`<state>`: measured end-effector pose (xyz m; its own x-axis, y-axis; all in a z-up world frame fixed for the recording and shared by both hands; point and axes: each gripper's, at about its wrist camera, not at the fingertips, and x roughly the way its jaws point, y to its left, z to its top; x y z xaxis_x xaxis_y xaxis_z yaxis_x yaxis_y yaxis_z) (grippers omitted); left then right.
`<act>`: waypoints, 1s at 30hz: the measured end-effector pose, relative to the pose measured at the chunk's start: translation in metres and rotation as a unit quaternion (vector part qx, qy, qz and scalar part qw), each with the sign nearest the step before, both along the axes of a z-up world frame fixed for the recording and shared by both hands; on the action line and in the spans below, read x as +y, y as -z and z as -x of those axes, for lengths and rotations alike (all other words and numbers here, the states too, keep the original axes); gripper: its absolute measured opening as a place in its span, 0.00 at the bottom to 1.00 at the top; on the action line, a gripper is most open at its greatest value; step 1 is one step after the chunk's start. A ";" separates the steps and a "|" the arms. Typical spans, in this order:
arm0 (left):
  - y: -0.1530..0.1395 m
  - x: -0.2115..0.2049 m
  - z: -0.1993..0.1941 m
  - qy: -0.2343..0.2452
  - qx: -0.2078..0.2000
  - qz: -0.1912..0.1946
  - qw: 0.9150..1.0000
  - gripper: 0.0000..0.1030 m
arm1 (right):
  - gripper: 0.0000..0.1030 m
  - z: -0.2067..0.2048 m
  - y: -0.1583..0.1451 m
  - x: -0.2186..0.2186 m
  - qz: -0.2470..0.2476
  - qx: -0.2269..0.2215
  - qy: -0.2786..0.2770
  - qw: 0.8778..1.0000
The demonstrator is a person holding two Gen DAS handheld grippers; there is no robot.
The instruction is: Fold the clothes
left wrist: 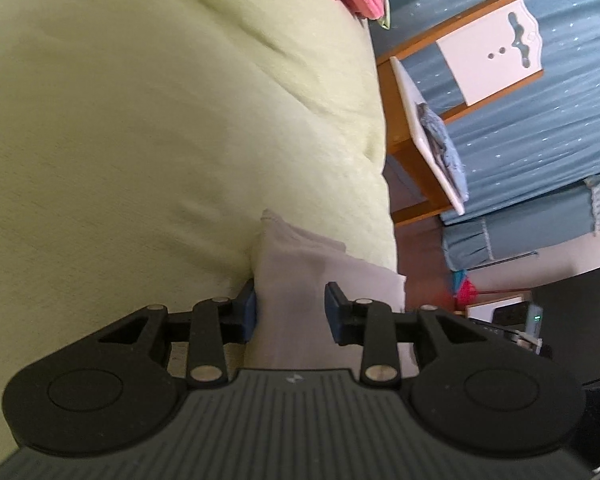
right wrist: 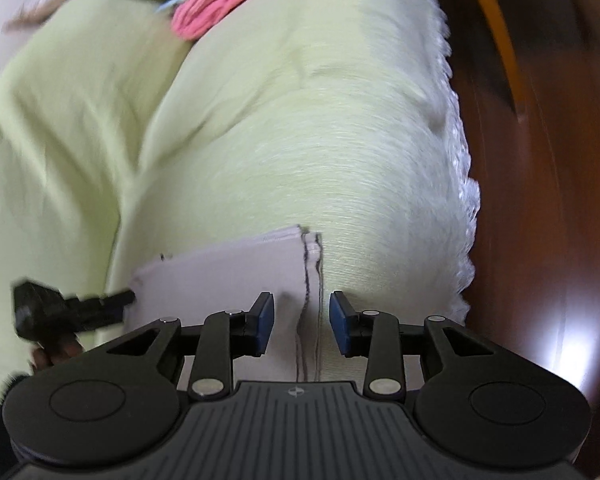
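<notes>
left gripper (left wrist: 290, 312) jaws apart, straddling pale folded garment (left wrist: 300, 264) | right gripper (right wrist: 302, 322) jaws apart over its stitched hem | risk: layers slipping on yellow-green bedspread (left wrist: 160, 120), fold unravels

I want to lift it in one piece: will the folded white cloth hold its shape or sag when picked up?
The white cloth will probably sag: it is thin fabric lying in soft stacked layers. It looks light, so the layers may slide apart. Both the left gripper and right gripper stand open around its edges; gripping both ends likely helps.
</notes>
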<state>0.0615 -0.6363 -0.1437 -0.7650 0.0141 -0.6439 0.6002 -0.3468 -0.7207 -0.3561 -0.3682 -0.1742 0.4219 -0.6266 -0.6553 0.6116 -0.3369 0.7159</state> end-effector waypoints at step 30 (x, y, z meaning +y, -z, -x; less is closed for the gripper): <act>-0.041 0.232 -0.072 -0.462 -0.101 0.065 0.879 0.09 | 0.05 -0.143 -0.034 -0.240 0.149 0.085 -0.467 0.867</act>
<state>0.1338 -0.4045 -0.1027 -0.2820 -0.6363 -0.7180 0.7799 0.2838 -0.5579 -0.2133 -0.6078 -0.1405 0.7498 -0.2156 -0.6256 0.6231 0.5481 0.5580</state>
